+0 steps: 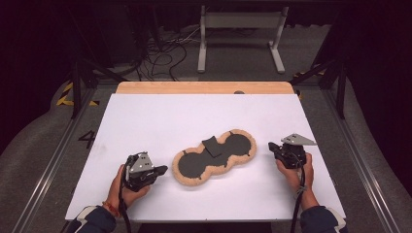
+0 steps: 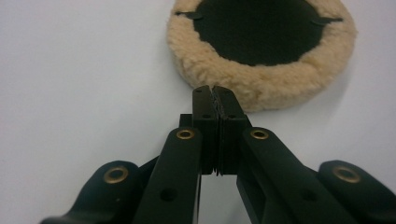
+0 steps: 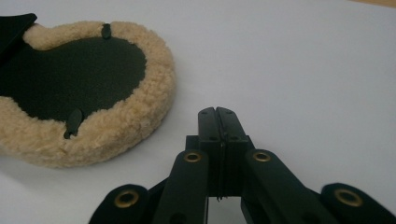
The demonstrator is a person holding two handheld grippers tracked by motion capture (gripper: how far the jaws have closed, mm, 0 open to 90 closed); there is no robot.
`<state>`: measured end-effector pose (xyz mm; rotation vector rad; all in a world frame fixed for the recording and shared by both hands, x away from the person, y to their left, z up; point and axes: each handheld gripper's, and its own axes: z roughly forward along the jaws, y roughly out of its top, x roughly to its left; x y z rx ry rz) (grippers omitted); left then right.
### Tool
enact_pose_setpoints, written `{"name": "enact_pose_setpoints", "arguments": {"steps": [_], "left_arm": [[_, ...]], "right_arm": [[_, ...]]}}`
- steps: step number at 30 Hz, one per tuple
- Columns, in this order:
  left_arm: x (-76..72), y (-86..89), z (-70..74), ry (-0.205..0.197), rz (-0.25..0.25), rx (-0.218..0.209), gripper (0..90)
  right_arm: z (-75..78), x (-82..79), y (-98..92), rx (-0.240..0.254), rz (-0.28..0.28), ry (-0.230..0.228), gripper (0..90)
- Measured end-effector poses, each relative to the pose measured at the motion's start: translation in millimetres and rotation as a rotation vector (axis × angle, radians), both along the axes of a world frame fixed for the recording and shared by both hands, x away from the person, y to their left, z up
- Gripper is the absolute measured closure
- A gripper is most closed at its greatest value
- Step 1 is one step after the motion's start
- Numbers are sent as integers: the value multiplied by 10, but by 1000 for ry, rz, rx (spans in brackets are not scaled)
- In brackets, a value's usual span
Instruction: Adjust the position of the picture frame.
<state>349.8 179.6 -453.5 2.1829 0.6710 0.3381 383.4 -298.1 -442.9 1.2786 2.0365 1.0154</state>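
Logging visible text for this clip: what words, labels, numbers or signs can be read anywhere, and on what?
"4": a dark numeral on the grey floor left of the white table top.
Yellow and black hazard stripes on the floor bear no words.
No text on the tan fleece-rimmed black double pad, nor on the left gripper or right gripper.

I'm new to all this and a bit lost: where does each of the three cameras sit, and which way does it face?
High view: above the person's side, looking forward and down on the table; both forearms, left tool and right tool show.
Left gripper view: rides the left tool, looking along its shut jaws at the fleece pad.
Right gripper view: rides the right tool, jaws shut, pad to its left.
All three share the pad.
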Motion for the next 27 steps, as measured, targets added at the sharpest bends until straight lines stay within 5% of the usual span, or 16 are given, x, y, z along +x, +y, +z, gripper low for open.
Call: {"name": "enact_pose_setpoints", "arguments": {"steps": [11, 27], "left_arm": [[221, -116, 23, -17, -6, 11, 887], [151, -143, -55, 14, -17, 52, 858]], "right_arm": [[-82, 175, 163, -23, 10, 41, 900], [-107, 291, 273, -21, 52, 75, 900]]}}
